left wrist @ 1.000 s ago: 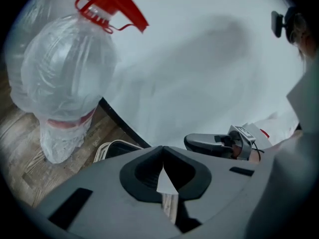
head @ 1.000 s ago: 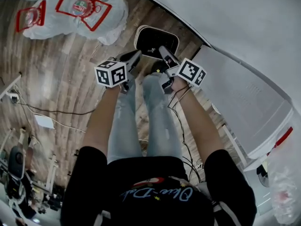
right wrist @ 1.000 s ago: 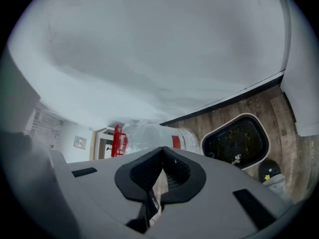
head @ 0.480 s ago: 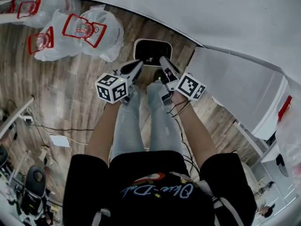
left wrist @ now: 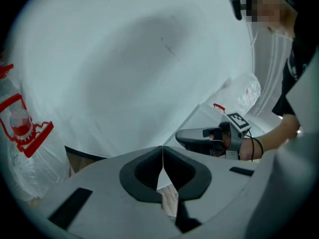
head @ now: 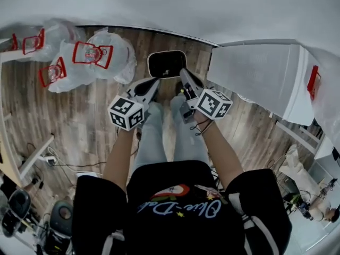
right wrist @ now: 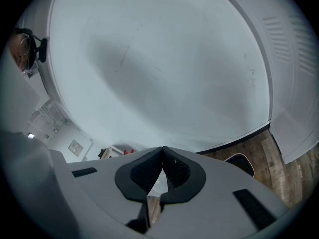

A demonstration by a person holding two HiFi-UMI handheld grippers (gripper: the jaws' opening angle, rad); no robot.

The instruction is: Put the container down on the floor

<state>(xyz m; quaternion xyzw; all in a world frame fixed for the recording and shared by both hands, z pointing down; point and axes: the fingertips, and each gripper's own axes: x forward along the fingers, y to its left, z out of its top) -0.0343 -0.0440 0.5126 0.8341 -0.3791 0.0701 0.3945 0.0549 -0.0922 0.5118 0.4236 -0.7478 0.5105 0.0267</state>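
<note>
Left jaws: the left gripper [left wrist: 162, 151] is fully closed, its dark pads meeting tip to tip; nothing is between them and they touch nothing.
Right jaws: the right gripper [right wrist: 162, 152] is closed the same way, empty and in the air.
Container place: the container [head: 167, 64] sits on the wooden floor [head: 79, 121], just beside the foot of the white wall [head: 159, 4]. It is ahead of both gripper tips and apart from them.
Container shape: a shallow rounded rectangle with a pale rim and a dark inside. The material is probably plastic, though the head view is too small to be sure.
Container axis: the opening faces up and the long side runs along the wall.
Gripper build: smooth grey shells, with black pads ribbed on the inner faces.
Floor texture: brown planks with visible grain.
Nearby: crinkled clear plastic bags [head: 101, 57] with red print lie left of the container, and a smooth white cabinet [head: 255, 70] stands to its right.
</note>
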